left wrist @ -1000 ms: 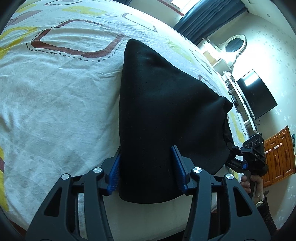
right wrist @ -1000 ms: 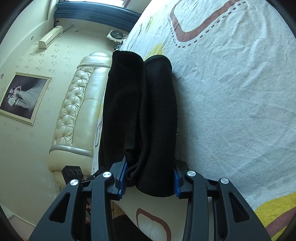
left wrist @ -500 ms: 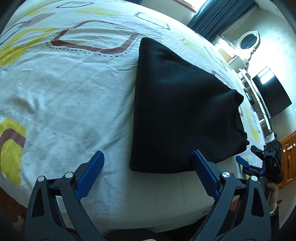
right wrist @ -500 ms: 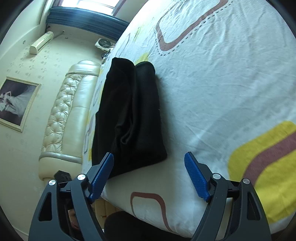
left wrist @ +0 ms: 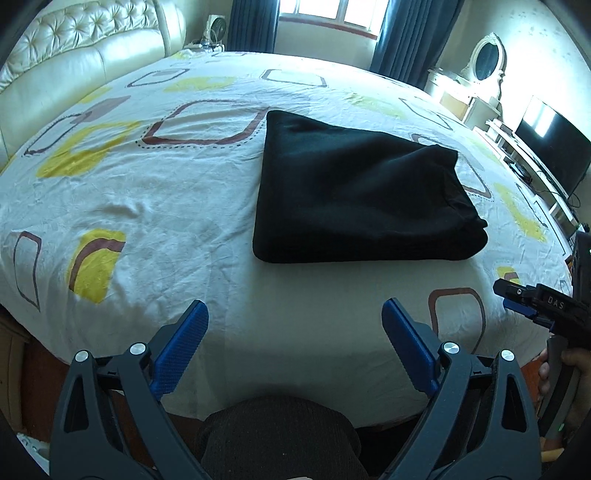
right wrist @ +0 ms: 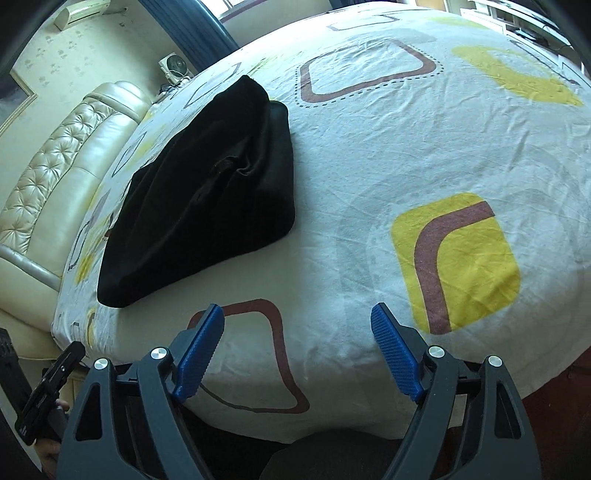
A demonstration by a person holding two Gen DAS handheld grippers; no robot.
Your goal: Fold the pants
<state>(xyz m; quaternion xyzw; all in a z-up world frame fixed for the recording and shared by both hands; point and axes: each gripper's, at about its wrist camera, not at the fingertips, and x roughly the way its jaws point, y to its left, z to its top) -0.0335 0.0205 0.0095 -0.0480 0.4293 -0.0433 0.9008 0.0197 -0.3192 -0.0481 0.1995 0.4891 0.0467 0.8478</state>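
Observation:
The black pants [left wrist: 354, 192] lie folded into a flat rectangle on the patterned bed sheet [left wrist: 147, 206]. They also show in the right wrist view [right wrist: 207, 192], at the left near the headboard side. My left gripper [left wrist: 295, 332] is open and empty, held back over the bed's near edge, apart from the pants. My right gripper [right wrist: 297, 332] is open and empty, also pulled back over the bed edge. The right gripper also shows at the right edge of the left wrist view [left wrist: 517, 299].
A cream tufted headboard [right wrist: 48, 173] runs along one side of the bed. A television [left wrist: 550, 147] and a white dresser with an oval mirror [left wrist: 484, 70] stand beyond the bed. Curtained windows [left wrist: 325, 18] are at the back.
Both grippers let go of the folded pants, opened wide and drew back to the bed's edge. The pants stay flat on the sheet.

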